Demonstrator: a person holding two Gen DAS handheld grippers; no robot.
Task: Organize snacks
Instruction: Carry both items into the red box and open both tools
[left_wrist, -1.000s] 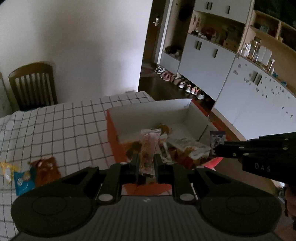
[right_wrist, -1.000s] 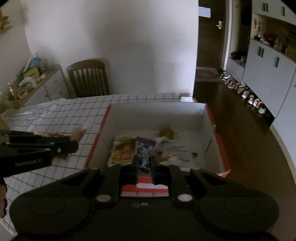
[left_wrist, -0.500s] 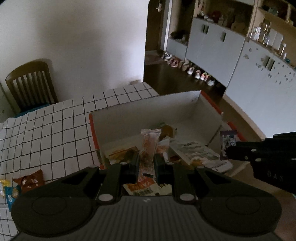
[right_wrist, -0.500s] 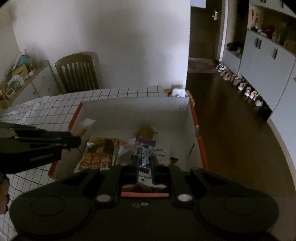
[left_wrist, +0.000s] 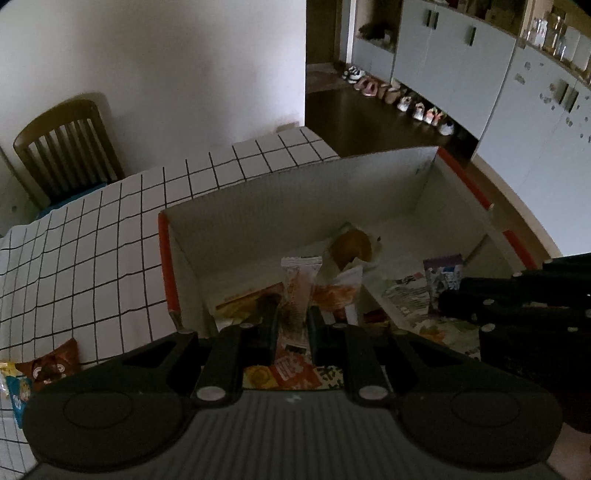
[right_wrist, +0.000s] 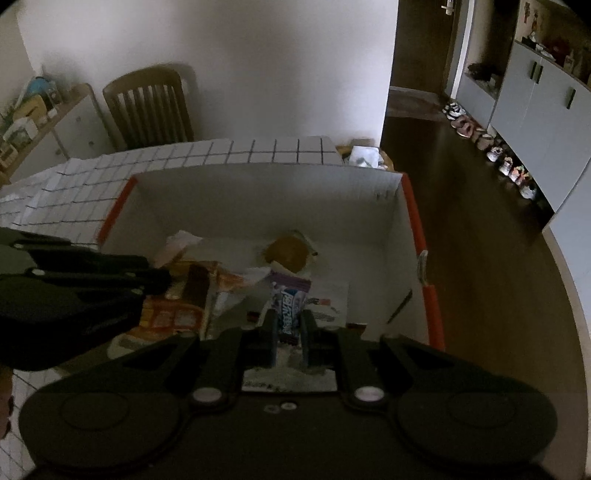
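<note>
A white cardboard box with orange edges (left_wrist: 258, 206) (right_wrist: 258, 199) stands on the checked tablecloth and holds several snack packets. My left gripper (left_wrist: 293, 317) is shut on a pale pink snack bar (left_wrist: 297, 288) and holds it above the box's near left part. My right gripper (right_wrist: 288, 325) is shut on a purple snack bar (right_wrist: 290, 299), also over the box. The right gripper shows at the right edge of the left wrist view (left_wrist: 517, 306), its purple bar (left_wrist: 443, 277) sticking up. The left gripper shows at the left of the right wrist view (right_wrist: 74, 284).
A brown packet (left_wrist: 51, 363) and a blue packet (left_wrist: 18, 395) lie on the checked tablecloth (left_wrist: 92, 258) left of the box. A wooden chair (left_wrist: 62, 151) stands behind the table. Grey cabinets (left_wrist: 480, 74) and a row of shoes (left_wrist: 402, 99) line the dark floor to the right.
Both grippers have moved forward and down over the box, each still holding its bar. The box now fills more of both views.
</note>
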